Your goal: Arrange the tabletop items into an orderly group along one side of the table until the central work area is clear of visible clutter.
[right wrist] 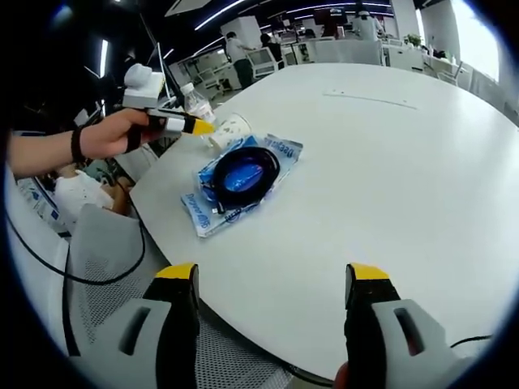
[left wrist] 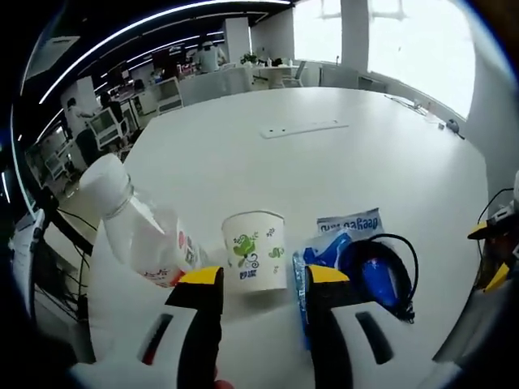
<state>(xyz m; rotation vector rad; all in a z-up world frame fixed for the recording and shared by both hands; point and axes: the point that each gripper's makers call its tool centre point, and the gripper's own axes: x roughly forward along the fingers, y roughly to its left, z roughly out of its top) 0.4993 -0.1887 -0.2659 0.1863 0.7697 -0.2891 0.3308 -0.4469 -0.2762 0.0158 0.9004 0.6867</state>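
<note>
A white paper cup (left wrist: 255, 259) with green print stands near the table's edge, just beyond my left gripper (left wrist: 263, 277), whose yellow-tipped jaws are open and wider than the cup. Left of the cup, a clear plastic bottle (left wrist: 134, 227) with a white cap leans. To its right lies a blue packet (left wrist: 357, 231) with a coiled black cable (left wrist: 381, 271) on it. In the right gripper view, my right gripper (right wrist: 273, 274) is open over bare table, well back from the packet (right wrist: 280, 150), cable (right wrist: 243, 174), cup (right wrist: 229, 130) and bottle (right wrist: 195, 101). A hand holds the left gripper (right wrist: 203, 127) beside the cup.
A flat white strip (left wrist: 304, 128) lies at mid-table, far off. The round white table (right wrist: 389, 186) curves away past the items. A grey mesh chair (right wrist: 97, 267) stands below the table edge. The right gripper (left wrist: 492, 253) shows at the right edge. Office desks and people are in the background.
</note>
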